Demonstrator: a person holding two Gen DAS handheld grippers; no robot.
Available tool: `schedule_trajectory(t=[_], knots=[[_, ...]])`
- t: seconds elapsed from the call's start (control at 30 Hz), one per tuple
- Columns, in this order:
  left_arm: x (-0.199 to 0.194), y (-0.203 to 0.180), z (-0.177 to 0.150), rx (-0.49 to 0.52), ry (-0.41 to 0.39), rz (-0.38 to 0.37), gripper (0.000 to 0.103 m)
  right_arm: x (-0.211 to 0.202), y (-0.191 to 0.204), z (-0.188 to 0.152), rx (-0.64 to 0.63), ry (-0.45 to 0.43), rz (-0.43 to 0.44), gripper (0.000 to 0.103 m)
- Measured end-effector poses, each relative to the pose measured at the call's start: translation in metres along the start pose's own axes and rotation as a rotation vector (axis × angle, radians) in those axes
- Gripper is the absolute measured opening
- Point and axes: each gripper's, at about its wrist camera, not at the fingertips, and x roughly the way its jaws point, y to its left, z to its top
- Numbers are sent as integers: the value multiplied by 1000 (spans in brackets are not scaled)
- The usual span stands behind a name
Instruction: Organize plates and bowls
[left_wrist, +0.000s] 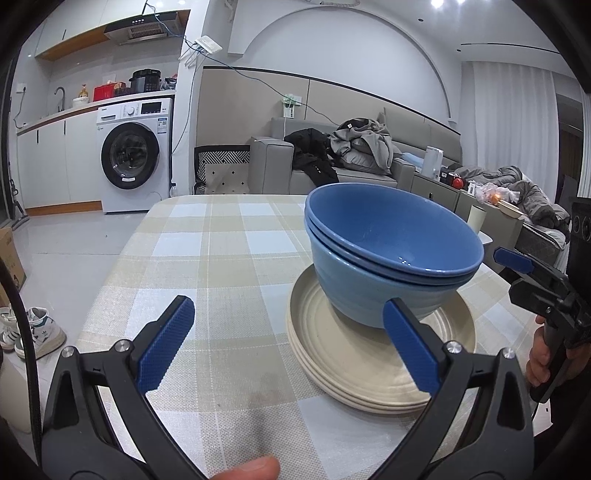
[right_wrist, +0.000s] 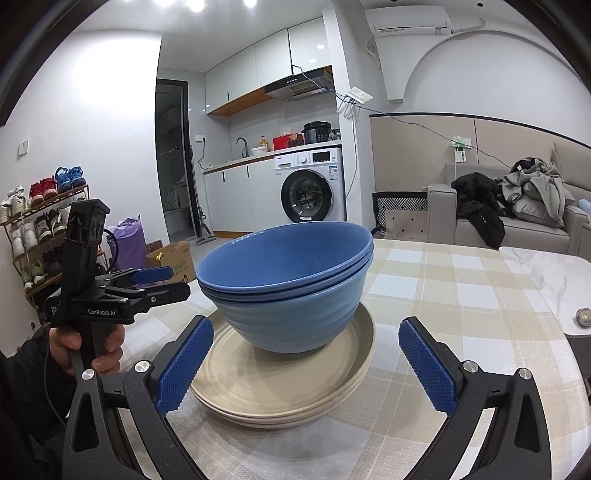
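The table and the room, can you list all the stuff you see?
bowls: three, blue, nested, on the plates
plates: three, cream, stacked on the table
table: one, checked cloth
washing machine: one, white, under the counter
sofa: one, grey, clothes piled on it
shoe rack: one, by the wall
left gripper: open, empty
right gripper: open, empty
hand: holding the left gripper's handle
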Motion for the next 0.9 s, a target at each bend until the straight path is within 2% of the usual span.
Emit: schedule_trajectory(t=[0.9], knots=[[1,3,-1,3,-1,3,102,0,1,0,-2,1,-2,102]])
